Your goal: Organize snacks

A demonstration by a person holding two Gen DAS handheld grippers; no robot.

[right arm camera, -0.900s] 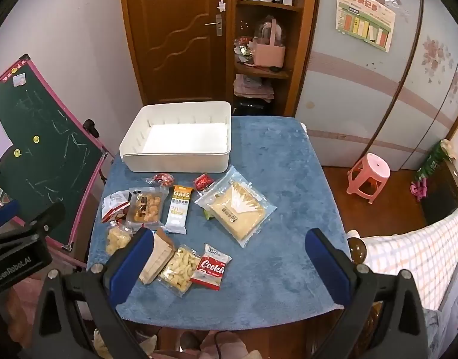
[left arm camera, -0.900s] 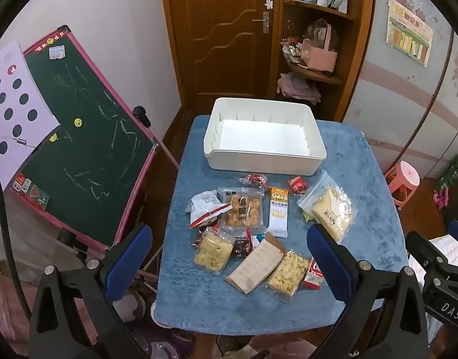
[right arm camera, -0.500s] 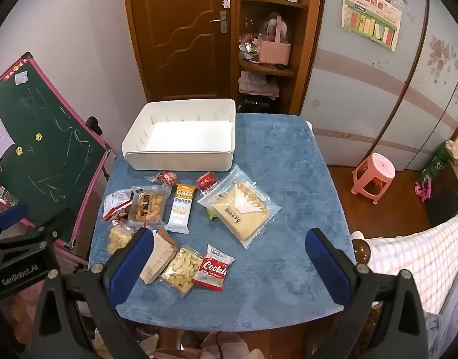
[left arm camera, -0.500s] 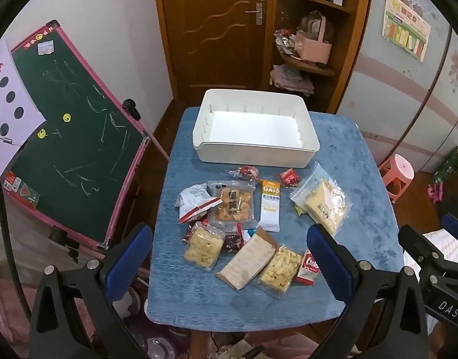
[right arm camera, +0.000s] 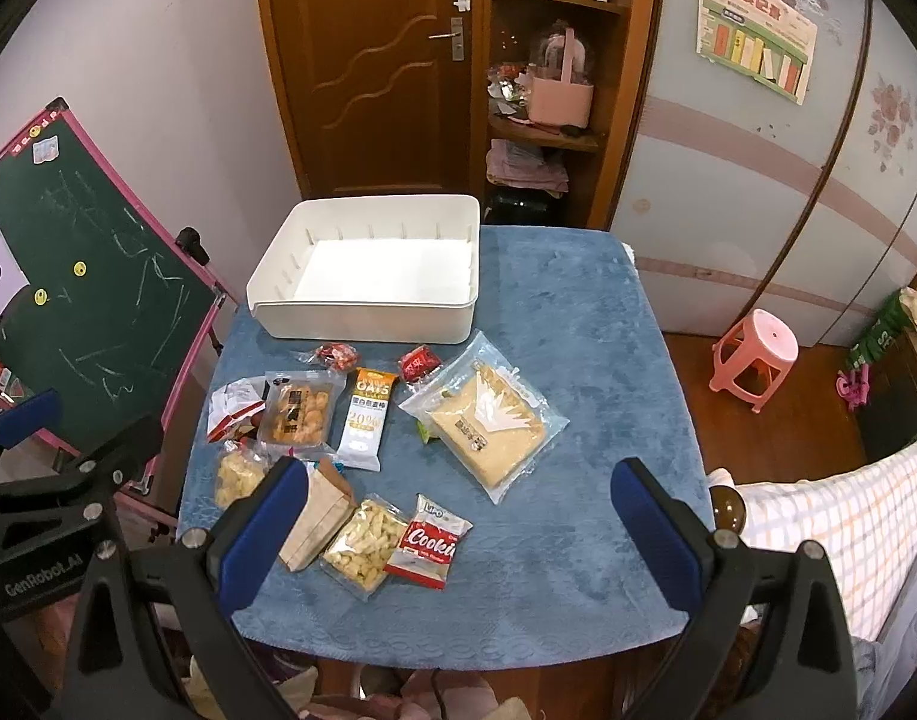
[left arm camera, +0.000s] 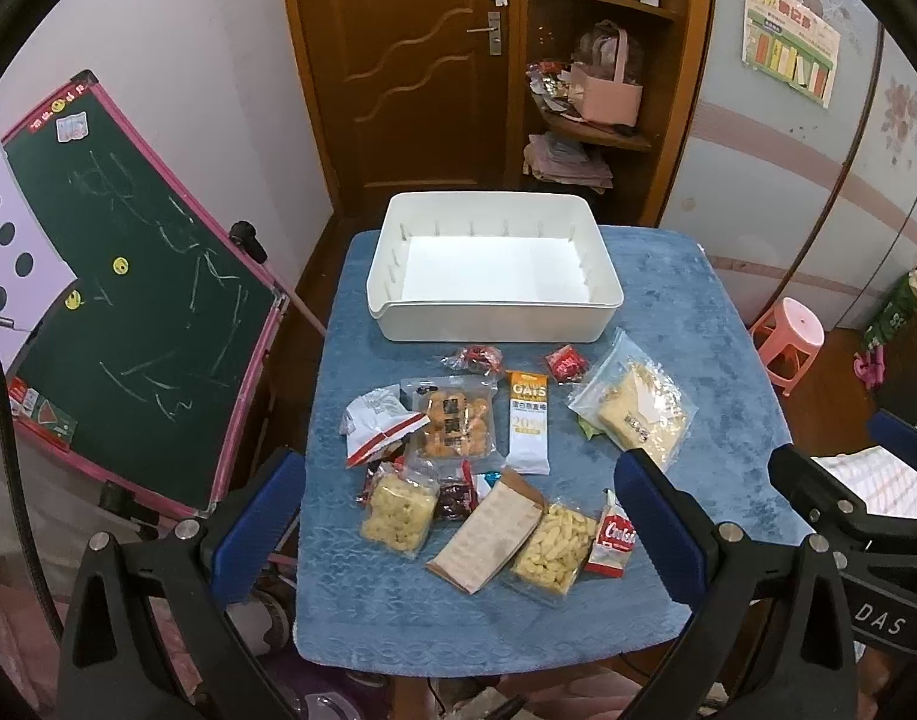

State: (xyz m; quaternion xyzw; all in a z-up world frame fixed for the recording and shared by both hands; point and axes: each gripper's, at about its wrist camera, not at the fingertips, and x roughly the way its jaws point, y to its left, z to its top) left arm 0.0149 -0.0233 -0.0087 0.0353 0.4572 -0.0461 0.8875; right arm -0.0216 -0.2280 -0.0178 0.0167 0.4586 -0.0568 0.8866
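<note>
1. Both the left tongs (left arm camera: 458,516) and the right tongs (right arm camera: 452,513) hover spread wide above the near edge of the tabletop, with nothing between their blue pads; no packet has been touched, and the white rectangular plastic bin (left arm camera: 494,317) at the far side holds nothing
2. The snacks lie in a loose cluster between the bin and the near edge, and several overlap: the clear bag of yellow puffs (left arm camera: 396,515) sits against small dark-red wrappers, and the brown paper pouch (left arm camera: 488,531) touches the second clear bag of pale puffs (left arm camera: 554,551). A grab here may well catch two packets at once or drag a neighbour along
3. The red-and-white cookie packet (right arm camera: 425,543) lies near the front edge; a nudge could likely slide it off
4. The large clear zip bag of pale crumb (right arm camera: 488,426) is flat and slick, so the pads may slip or pinch only film
5. The tabletop is covered with a blue plush cloth (right arm camera: 578,330), which could bunch under a low pass
6. Around it: a green chalkboard with a pink frame (left arm camera: 128,294) on the left, a brown wooden door (left arm camera: 410,60) behind, a corner shelf, a pink plastic stool (right arm camera: 755,354)
</note>
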